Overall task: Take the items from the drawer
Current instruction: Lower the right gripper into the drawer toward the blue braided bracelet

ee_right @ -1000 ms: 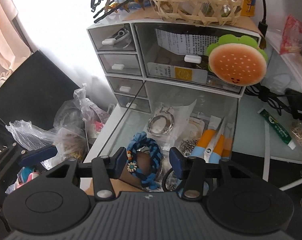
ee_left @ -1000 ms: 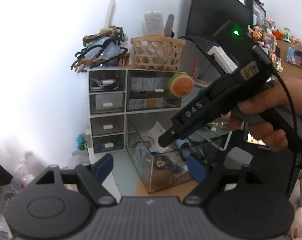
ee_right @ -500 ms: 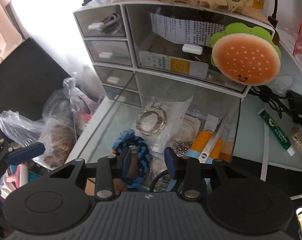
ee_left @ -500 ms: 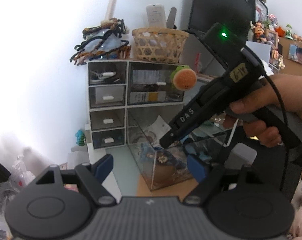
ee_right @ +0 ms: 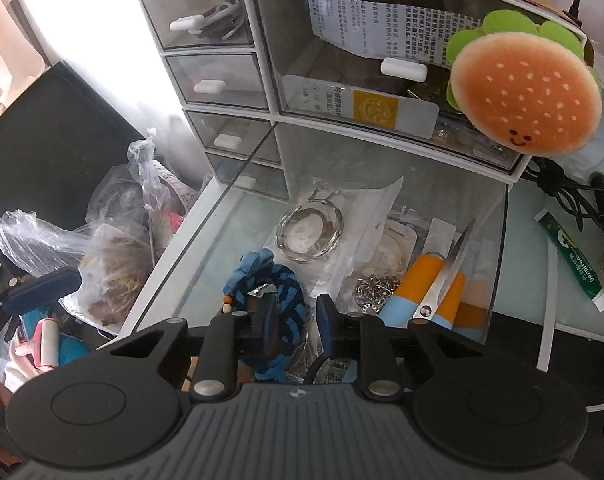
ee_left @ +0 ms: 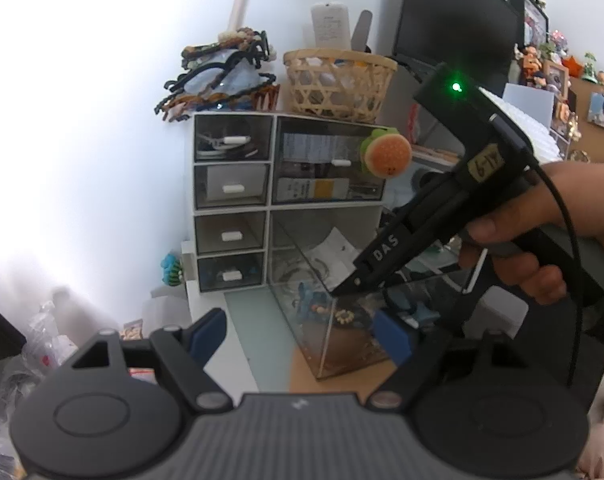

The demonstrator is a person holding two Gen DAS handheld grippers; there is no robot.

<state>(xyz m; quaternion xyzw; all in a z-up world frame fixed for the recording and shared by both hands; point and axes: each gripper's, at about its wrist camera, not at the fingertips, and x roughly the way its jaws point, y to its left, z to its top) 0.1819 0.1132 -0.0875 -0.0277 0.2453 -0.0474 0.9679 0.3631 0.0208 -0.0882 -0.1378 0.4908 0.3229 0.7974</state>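
Here, 1 open drawer (ee_right: 498, 240) holds 1 blue braided bracelet (ee_right: 288, 280); right gripper (ee_right: 296, 318) jaws half-closed around it, left gripper (ee_left: 302, 336) jaws wide, empty.

Bright white wall (ee_left: 102, 120) behind a white desktop organiser (ee_left: 270, 208) w/ small smoky drawers. Woven basket (ee_left: 340, 82) on its top right corner, tangle of hair clips (ee_left: 222, 76) on top left. Black monitor (ee_left: 454, 16) to the right. Strong daylight at upper left, pink curtain (ee_right: 6, 40) at the edge
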